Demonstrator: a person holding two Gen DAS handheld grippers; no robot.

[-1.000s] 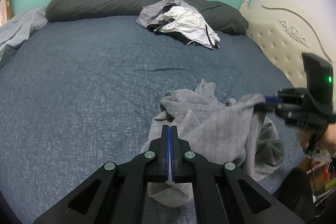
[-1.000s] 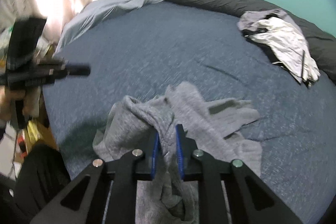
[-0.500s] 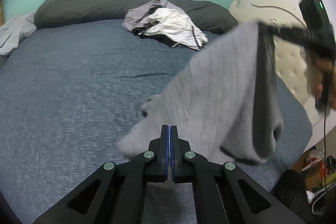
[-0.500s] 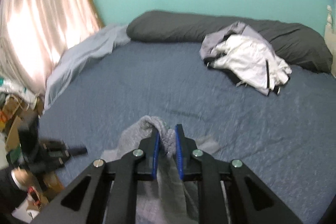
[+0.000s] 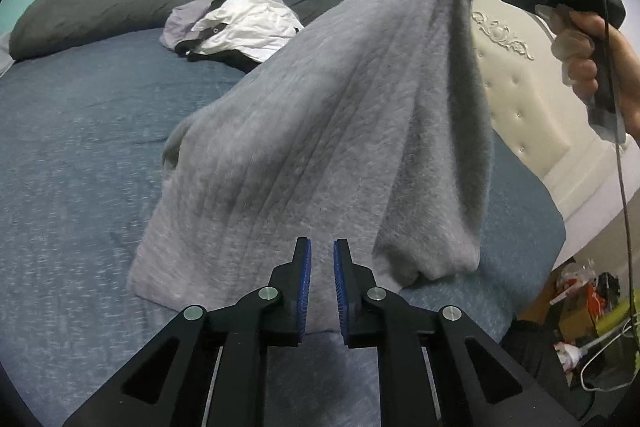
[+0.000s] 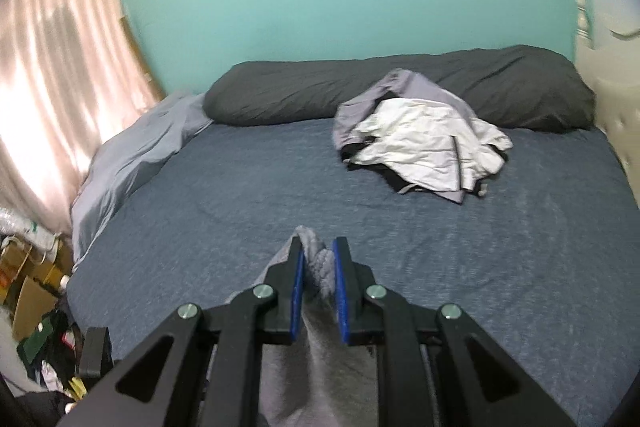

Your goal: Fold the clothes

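My right gripper (image 6: 318, 259) clamps the grey garment (image 5: 320, 131) aloft over the bed (image 5: 80, 147); my left gripper (image 5: 319, 259) (nothing between them) is opening.

My left gripper (image 5: 320, 259) is matte black plastic: two angular fingers, each lined inside with a ribbed blue pad (image 5: 305, 281), and two round silver screws on each side. Toward six o'clock the linkage arms widen, each pierced by a triangular cut-out. My right gripper (image 6: 318, 259) has the same black build, blue pads and silver screws. From the left camera, at two o'clock, its body shows a pistol-style handle, faint embossed lettering, a small green light on top and a thin dark cable hanging down past my right hand (image 5: 600, 67).
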